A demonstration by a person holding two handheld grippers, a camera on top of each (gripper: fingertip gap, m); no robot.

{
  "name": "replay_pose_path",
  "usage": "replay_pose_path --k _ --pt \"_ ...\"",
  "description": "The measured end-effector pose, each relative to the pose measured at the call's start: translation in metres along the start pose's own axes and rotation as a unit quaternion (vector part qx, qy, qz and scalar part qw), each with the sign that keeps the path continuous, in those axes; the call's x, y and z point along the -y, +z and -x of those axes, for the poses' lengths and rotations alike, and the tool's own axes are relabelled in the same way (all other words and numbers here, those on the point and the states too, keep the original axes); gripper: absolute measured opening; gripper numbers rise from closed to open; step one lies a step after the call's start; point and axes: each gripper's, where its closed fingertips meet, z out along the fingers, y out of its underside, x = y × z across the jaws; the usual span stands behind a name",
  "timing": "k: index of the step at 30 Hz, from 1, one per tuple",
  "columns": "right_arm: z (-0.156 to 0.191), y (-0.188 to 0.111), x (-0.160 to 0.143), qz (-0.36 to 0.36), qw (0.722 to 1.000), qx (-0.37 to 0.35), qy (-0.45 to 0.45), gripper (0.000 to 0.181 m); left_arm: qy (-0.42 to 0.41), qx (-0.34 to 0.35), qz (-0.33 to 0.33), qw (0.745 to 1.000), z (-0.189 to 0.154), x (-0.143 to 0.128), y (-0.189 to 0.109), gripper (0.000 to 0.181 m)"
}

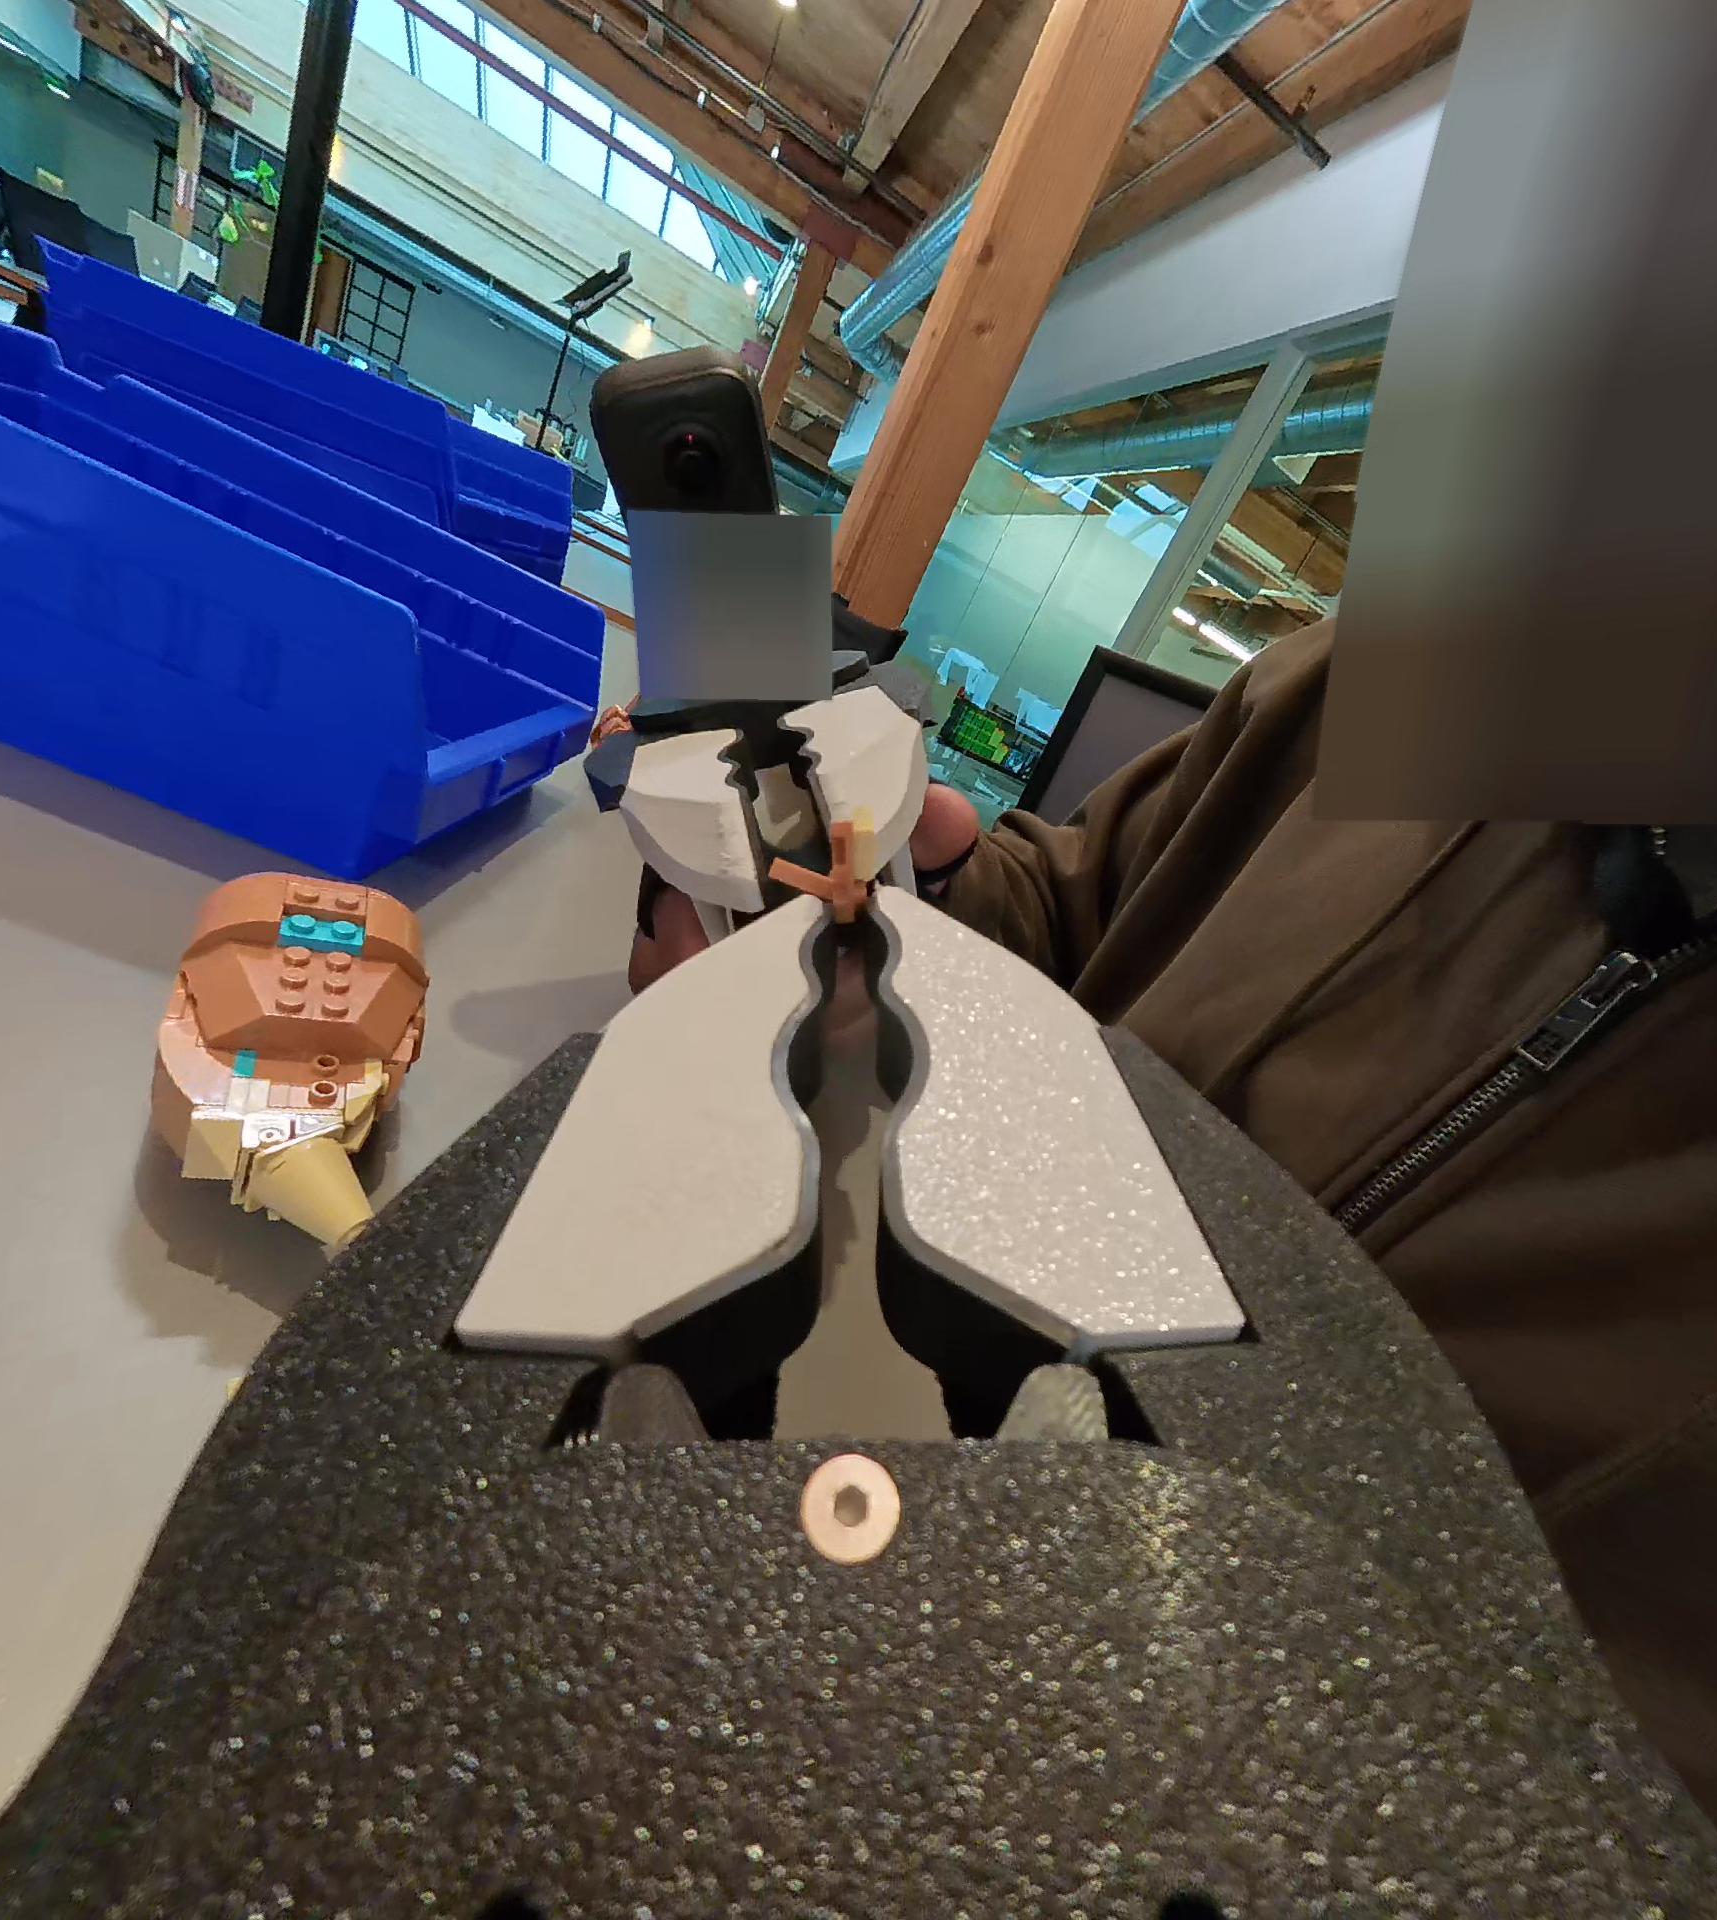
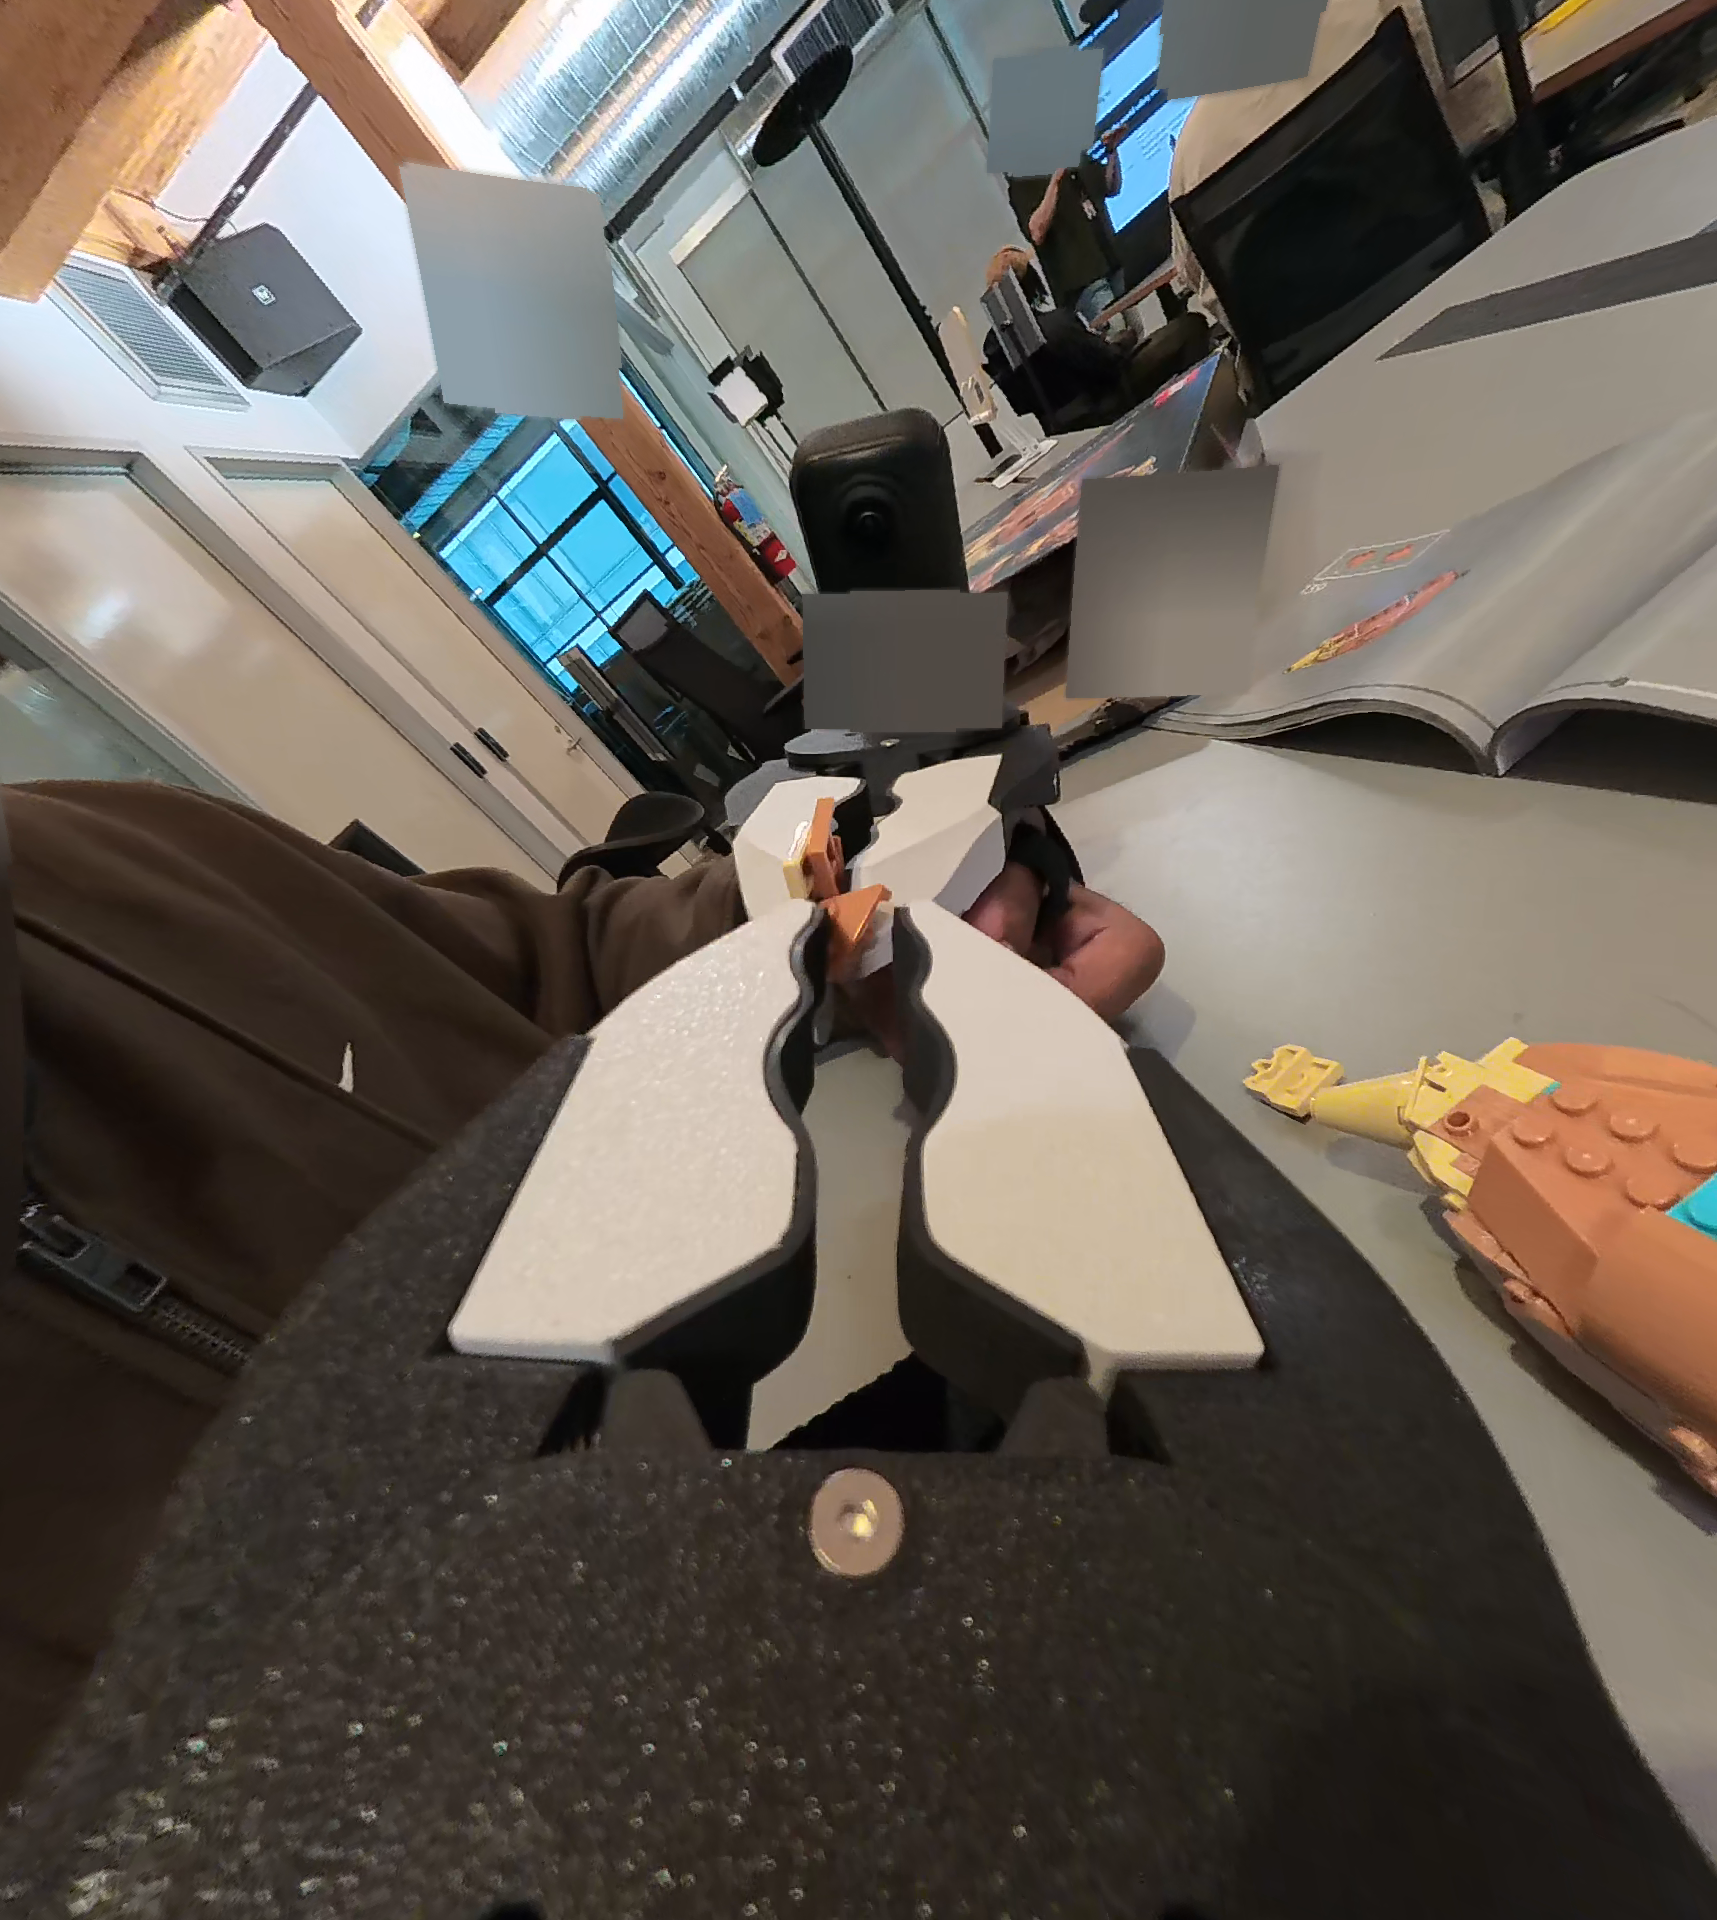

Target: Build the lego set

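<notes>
Left wrist view: left gripper [image 1: 846, 906] pinches a small brown lego piece [image 1: 826, 876] at 12 o'clock, tip-to-tip with right gripper [image 1: 783, 750]; brown lego model [image 1: 293, 1023] lies on grey table [image 1: 33, 1299] at 9 o'clock. Right wrist view: right gripper [image 2: 856, 928] clamps an orange wedge piece [image 2: 856, 920]; model [image 2: 1602, 1236] at 3 o'clock.

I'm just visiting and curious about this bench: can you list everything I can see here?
Model: one, brown with tan cone nose and teal plates, lying on the table beside the tools.
Bins: several, blue, stacked at the table's far side in the left wrist view.
Booklet: one, grey pages, open on the table beyond the model.
Table: one, grey.
Small pieces: a few, brown and tan, held in the air where the two tools meet.
Left tool: one, white fingers on a black body, shut on the small pieces.
Right tool: one, same make, shut on the small pieces.
Hand: one in each view, gripping the far tool.
Jacket: one, brown, zipped.
</notes>
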Motion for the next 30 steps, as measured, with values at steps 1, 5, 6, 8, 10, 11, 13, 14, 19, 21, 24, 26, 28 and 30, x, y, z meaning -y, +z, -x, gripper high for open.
replay_pose_path --k 1,5,6,8,10,11,13,14,19,21,24,26,28,30 --pt "0.0 0.0 0.0 0.001 1.0 0.002 -0.001 0.012 0.0 -0.001 0.002 1.0 0.0 0.0 0.0 0.004" --pt "0.004 0.001 -0.003 0.013 1.0 0.025 0.007 0.011 -0.004 -0.014 0.01 1.0 -0.004 -0.002 0.0 0.004" --pt "0.006 0.001 -0.005 0.019 0.999 0.037 0.017 0.011 -0.004 -0.019 0.015 1.0 -0.005 -0.004 0.0 0.004" --pt "0.007 0.001 -0.008 0.027 0.998 0.053 0.033 0.011 -0.003 -0.025 0.023 0.999 -0.007 -0.006 0.0 0.004" --pt "0.009 0.001 -0.01 0.034 0.997 0.062 0.037 0.011 -0.001 -0.03 0.031 0.999 -0.009 -0.008 0.001 0.004" --pt "0.01 0.001 -0.011 0.036 0.997 0.061 0.034 0.011 -0.001 -0.031 0.033 0.999 -0.009 -0.009 0.001 0.004" --pt "0.009 0.001 -0.011 0.041 0.997 0.056 0.024 0.01 -0.003 -0.028 0.035 0.999 -0.008 -0.009 0.001 0.004" --pt "0.009 0.0 -0.011 0.043 0.997 0.053 0.019 0.01 -0.004 -0.027 0.036 0.999 -0.008 -0.009 0.001 0.004" --pt "0.005 -0.001 -0.01 0.04 0.999 0.035 0.005 0.006 -0.003 -0.01 0.037 0.999 -0.003 -0.009 0.0 0.004" --pt "0.002 -0.001 -0.009 0.038 0.999 0.023 -0.007 0.005 -0.003 -0.001 0.038 0.999 0.0 -0.009 0.0 0.004" --pt "-0.001 -0.002 -0.007 0.033 0.999 0.001 -0.032 0.004 -0.001 0.016 0.036 0.999 0.005 -0.007 -0.002 0.004" --pt "-0.004 -0.003 -0.007 0.031 0.998 -0.016 -0.05 0.003 -0.001 0.026 0.034 0.999 0.008 -0.006 -0.004 0.004" --pt "-0.005 -0.003 -0.006 0.024 0.998 -0.023 -0.057 0.003 -0.001 0.03 0.033 0.999 0.01 -0.006 -0.004 0.004" --pt "-0.006 -0.002 -0.004 0.013 0.998 -0.027 -0.054 0.003 -0.004 0.033 0.03 0.999 0.011 -0.005 -0.004 0.004"
